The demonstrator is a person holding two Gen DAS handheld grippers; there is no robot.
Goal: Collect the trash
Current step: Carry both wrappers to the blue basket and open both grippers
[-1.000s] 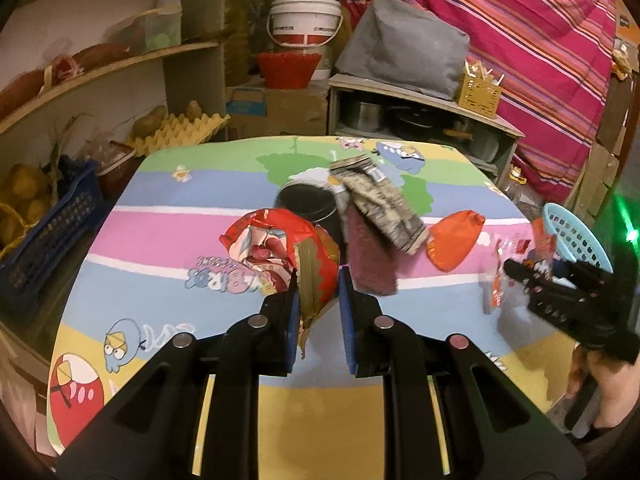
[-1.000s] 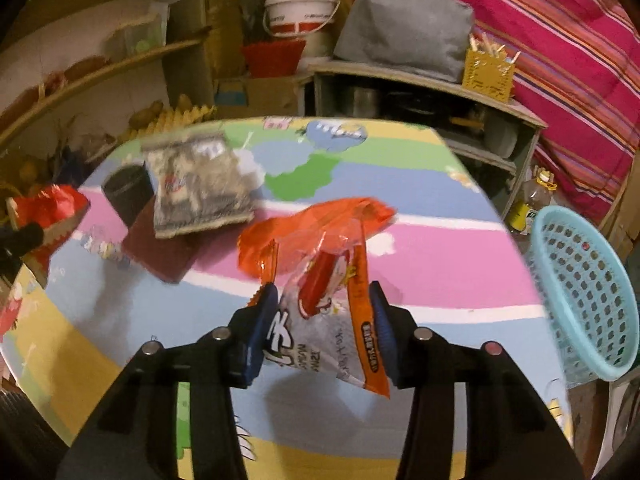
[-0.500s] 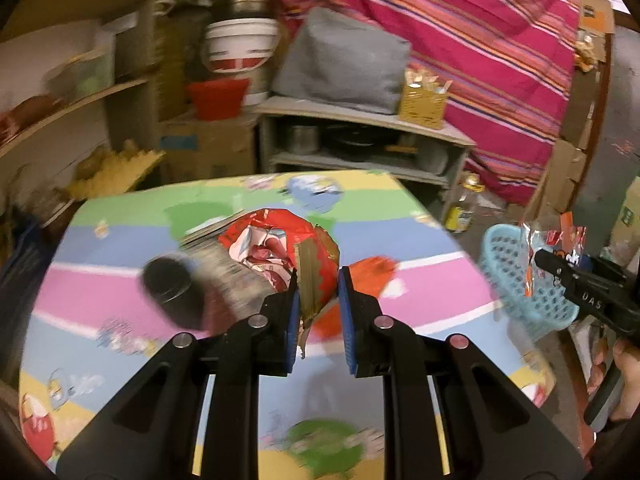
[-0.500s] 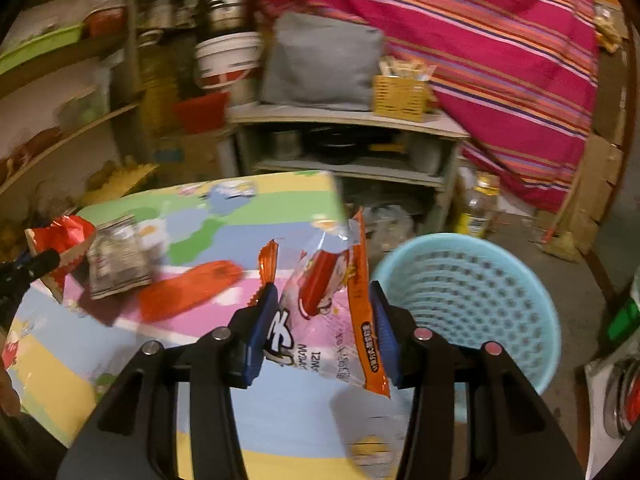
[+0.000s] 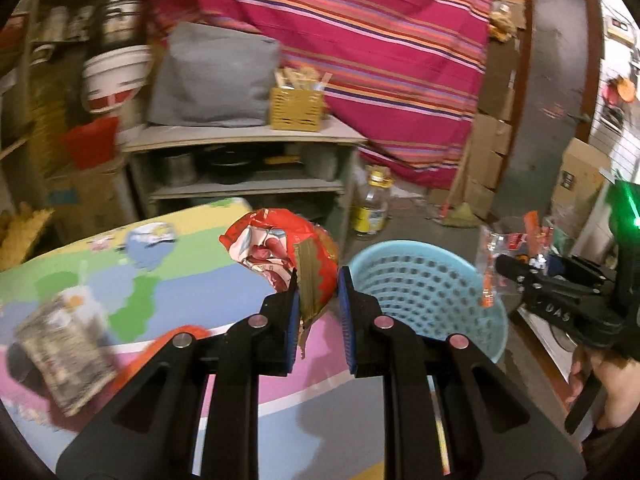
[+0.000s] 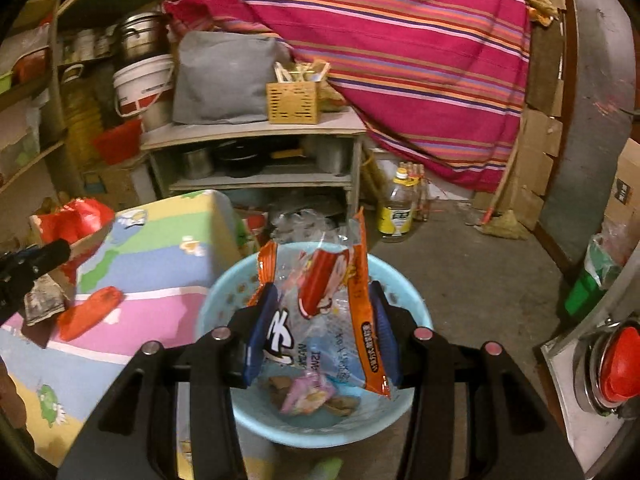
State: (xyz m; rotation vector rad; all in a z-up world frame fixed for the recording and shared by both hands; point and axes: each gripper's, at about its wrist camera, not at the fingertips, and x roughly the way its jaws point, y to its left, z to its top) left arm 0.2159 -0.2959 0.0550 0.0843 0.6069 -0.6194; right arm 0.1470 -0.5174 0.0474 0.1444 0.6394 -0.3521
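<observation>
Basket: light blue plastic basket (image 6: pixel 404 280) on the floor just off the table (image 6: pixel 168 240) edge, already has a few scraps in the bottom.
Right gripper (image 6: pixel 322 320): fingers partway closed, clamped on a clear-and-orange snack bag (image 6: pixel 332 312). Bag hangs right over the basket mouth, so imo this one is closest to dropping.
Bag direction: long axis runs along the fingers, top end pointing fwd/up, bottom corner dangling toward the basket floor.
Left gripper (image 5: pixel 318 292): fingers nearly together, pinching a crumpled red wrapper (image 5: pixel 280 248) by its torn lower edge.
Wrapper position: sticks up and a bit left from the tips, still above the table corner. Basket (image 5: pixel 424 280) lies fwd and to the right of it, near but not under it.
Key relation: right side is over the basket, left side needs to swing right first, prob.
Left on table: orange wrapper (image 6: pixel 90 312) and a grey printed packet (image 5: pixel 66 348), both well apart from either gripper.
Risk: light bags can cling to the pads when let go, just my guess.
</observation>
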